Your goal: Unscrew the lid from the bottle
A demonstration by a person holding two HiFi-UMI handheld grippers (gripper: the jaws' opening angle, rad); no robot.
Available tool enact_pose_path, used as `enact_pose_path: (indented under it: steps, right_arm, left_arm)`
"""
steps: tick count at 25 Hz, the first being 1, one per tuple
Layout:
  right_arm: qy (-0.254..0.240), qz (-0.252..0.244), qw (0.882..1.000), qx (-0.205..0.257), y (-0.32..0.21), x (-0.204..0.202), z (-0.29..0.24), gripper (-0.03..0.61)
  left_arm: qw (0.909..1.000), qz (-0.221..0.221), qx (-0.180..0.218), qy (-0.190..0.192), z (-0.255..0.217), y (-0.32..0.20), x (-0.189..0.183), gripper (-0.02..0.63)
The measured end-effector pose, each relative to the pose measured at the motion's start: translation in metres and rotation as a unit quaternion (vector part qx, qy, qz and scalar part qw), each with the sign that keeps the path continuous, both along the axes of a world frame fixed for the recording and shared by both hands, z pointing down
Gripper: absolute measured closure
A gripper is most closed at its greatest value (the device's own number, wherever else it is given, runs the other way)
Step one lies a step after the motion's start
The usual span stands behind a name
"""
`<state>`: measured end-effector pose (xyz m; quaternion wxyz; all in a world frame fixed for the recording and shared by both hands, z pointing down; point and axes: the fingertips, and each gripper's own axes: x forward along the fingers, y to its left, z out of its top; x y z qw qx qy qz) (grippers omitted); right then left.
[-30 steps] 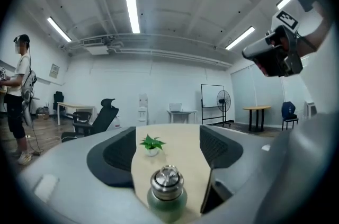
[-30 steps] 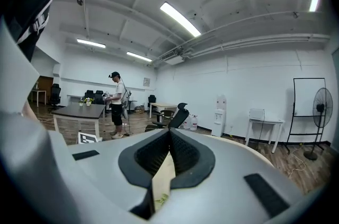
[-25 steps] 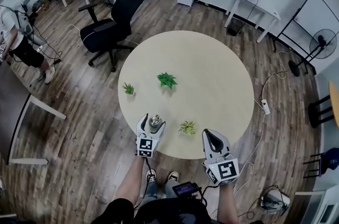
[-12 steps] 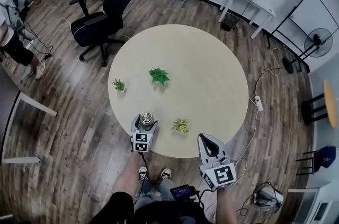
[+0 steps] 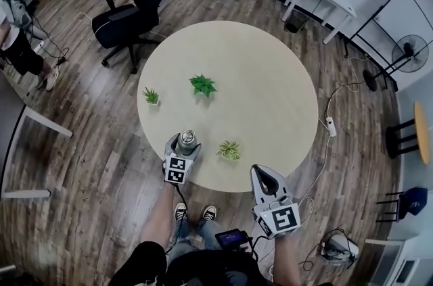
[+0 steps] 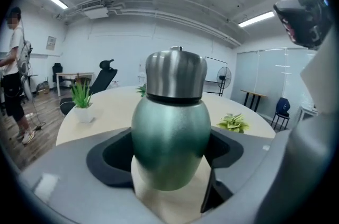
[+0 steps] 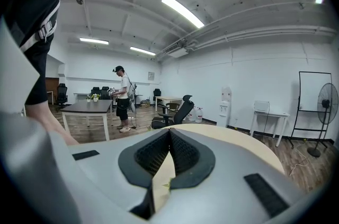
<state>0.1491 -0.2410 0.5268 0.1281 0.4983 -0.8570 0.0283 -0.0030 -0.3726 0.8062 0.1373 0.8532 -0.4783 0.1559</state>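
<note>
A green metal bottle (image 6: 170, 138) with a steel lid (image 6: 176, 73) stands upright near the front left edge of the round table (image 5: 270, 88). My left gripper (image 5: 184, 145) is shut on the bottle (image 5: 187, 138), its dark pads pressing the green body on both sides below the lid. My right gripper (image 5: 261, 172) hangs just off the table's near edge, to the right of the bottle. In the right gripper view its jaws (image 7: 168, 135) are shut with nothing between them.
Three small potted plants stand on the table: one (image 5: 229, 149) just right of the bottle, one (image 5: 203, 84) near the middle, one (image 5: 151, 96) at the left. A black office chair (image 5: 139, 1) stands beyond the table. A person (image 5: 20, 48) stands at far left.
The head view has shifted a little. The left gripper keeps its hold on the bottle at the same spot; the right gripper stays shut by the near edge.
</note>
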Motion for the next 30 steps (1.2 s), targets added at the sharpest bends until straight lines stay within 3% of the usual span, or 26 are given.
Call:
enact_pose_path:
  steps: [6, 11, 13, 16, 19, 26, 30]
  right_arm:
    - [-0.049, -0.017, 0.998, 0.020, -0.001, -0.010, -0.026, 0.574]
    - [-0.088, -0.031, 0.994, 0.061, -0.002, -0.023, -0.069, 0.572]
    - [-0.097, -0.047, 0.991, 0.078, 0.002, -0.032, -0.088, 0.457]
    - [-0.111, -0.059, 0.986, 0.111, 0.011, -0.041, -0.119, 0.435]
    - [-0.135, -0.071, 0.980, 0.131, 0.021, -0.043, -0.145, 0.301]
    - [-0.136, -0.089, 0.975, 0.153, 0.037, -0.048, -0.160, 0.313]
    - [-0.155, -0.167, 0.965, 0.128, 0.049, -0.073, -0.158, 0.319]
  left_arm:
    - [0.9940, 0.103, 0.037, 0.009, -0.125, 0.027, 0.034, 0.232]
    - [0.9851, 0.159, 0.047, 0.044, -0.242, 0.061, 0.060, 0.232]
    - [0.9816, 0.178, 0.047, 0.050, -0.278, 0.078, 0.066, 0.232]
    - [0.9796, 0.188, 0.050, 0.051, -0.320, 0.099, 0.070, 0.232]
    - [0.9789, 0.188, 0.053, 0.058, -0.344, 0.114, 0.068, 0.232]
    - [0.9787, 0.192, 0.062, 0.035, -0.348, 0.129, 0.057, 0.232]
    - [0.9742, 0.214, 0.067, 0.024, -0.347, 0.140, 0.058, 0.232]
